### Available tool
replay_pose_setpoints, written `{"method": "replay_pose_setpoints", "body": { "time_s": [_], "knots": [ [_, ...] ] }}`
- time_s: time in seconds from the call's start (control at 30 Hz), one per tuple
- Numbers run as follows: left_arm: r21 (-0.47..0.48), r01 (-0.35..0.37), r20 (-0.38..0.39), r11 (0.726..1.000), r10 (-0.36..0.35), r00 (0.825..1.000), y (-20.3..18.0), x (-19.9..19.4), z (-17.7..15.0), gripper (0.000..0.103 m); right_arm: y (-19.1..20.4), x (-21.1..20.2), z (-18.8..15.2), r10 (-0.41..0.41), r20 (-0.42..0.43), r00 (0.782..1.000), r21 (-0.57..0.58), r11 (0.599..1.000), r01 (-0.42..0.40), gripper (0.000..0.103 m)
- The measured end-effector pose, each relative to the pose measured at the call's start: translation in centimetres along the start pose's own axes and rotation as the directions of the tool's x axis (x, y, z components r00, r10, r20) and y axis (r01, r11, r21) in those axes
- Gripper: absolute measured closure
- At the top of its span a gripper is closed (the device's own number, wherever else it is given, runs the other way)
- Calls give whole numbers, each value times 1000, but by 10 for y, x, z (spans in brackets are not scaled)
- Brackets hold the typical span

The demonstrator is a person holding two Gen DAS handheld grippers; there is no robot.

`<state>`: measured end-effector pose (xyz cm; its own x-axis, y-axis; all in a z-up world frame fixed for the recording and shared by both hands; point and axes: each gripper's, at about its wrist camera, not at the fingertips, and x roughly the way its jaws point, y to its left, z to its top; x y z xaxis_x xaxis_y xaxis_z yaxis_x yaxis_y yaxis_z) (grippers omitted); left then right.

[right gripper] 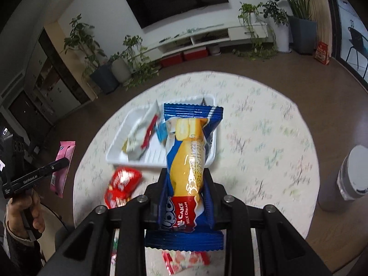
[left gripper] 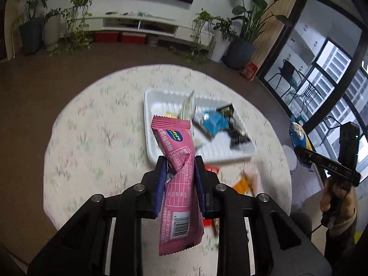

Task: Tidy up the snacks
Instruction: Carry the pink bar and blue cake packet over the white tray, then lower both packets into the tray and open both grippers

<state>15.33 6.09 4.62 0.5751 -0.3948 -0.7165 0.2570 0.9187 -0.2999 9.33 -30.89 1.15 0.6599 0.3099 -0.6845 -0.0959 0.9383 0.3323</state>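
Left wrist view: the left gripper (left gripper: 179, 172) clamped a pink crinkled-plastic candy wrapper (left gripper: 179, 179) above the white ribbed plastic tray (left gripper: 230, 154). Right wrist view: the right gripper (right gripper: 186, 188) pinched a blue-and-yellow roll-cake packet (right gripper: 189, 161). Both wanted lowering well over the tray before release.

Your left hand-held gripper (left gripper: 180, 161), matt black plastic with dull metal bolts, pinches a pink, faintly shiny plastic-film snack wrapper (left gripper: 178, 174). Your right hand-held gripper (right gripper: 186, 179) clamps a glossy blue-and-yellow foil cake wrapper (right gripper: 189, 158). Below, the ribbed white plastic tray (left gripper: 230, 154) looks smooth, and a matt patterned cloth covers the round bench (left gripper: 92, 126).
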Motion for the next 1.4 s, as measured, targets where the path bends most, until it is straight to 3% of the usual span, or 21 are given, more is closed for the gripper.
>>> {"method": "replay_pose_setpoints", "body": {
  "time_s": [0.2,0.4,0.67,0.83,1.07,1.4],
  "knots": [
    [37,27,23,999,-28,999,-8,27,63,81,19,11,60,45,63,997,-18,999,-44,73],
    [55,20,-17,998,-19,1000,-8,81,97,81,48,68,87,93,14,996,-49,995,-92,73],
    [54,7,-82,999,-2,997,-1,153,94,81,58,153,71,56,-120,991,-51,997,-62,73],
    [47,8,-103,999,-3,995,4,182,85,81,64,179,56,34,-167,985,-79,996,-48,73],
    [53,1,-124,999,5,992,11,210,75,81,73,200,42,-5,-207,978,-104,994,-17,73],
    [73,-22,-135,997,32,990,4,211,64,80,76,209,37,-32,-224,974,-120,993,5,73]
  ]
}}
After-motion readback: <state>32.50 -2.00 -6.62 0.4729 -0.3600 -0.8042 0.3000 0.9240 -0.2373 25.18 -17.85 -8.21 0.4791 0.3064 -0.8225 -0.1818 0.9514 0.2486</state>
